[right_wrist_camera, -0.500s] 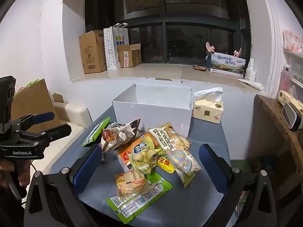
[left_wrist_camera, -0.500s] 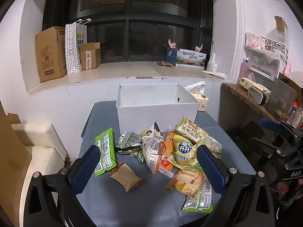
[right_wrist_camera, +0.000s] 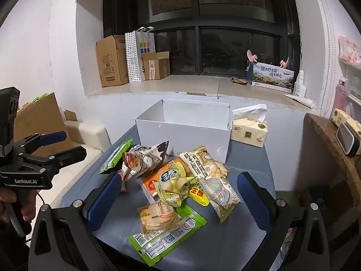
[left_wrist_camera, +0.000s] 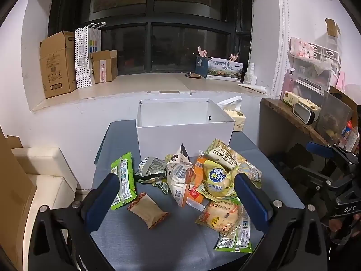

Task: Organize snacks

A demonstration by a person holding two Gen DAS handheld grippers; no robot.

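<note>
A heap of snack packets (left_wrist_camera: 203,176) lies on a grey table (left_wrist_camera: 140,244) in front of an open white box (left_wrist_camera: 185,131). A small brown packet (left_wrist_camera: 147,212) and a green packet (left_wrist_camera: 123,179) lie apart at the heap's left. My left gripper (left_wrist_camera: 177,199) hovers wide open above the near side of the heap, holding nothing. From the right wrist view the same heap (right_wrist_camera: 180,180) sits before the white box (right_wrist_camera: 182,137), with a green packet (right_wrist_camera: 167,232) and a yellow cake packet (right_wrist_camera: 156,216) nearest. My right gripper (right_wrist_camera: 178,197) also stands wide open and empty.
A tissue pack (right_wrist_camera: 249,131) stands right of the box. Cardboard boxes (left_wrist_camera: 57,63) and a paper bag line the window sill. A wooden shelf (left_wrist_camera: 293,119) with clutter is at the right, a beige seat (left_wrist_camera: 42,180) at the left. The other gripper (right_wrist_camera: 29,164) shows at left.
</note>
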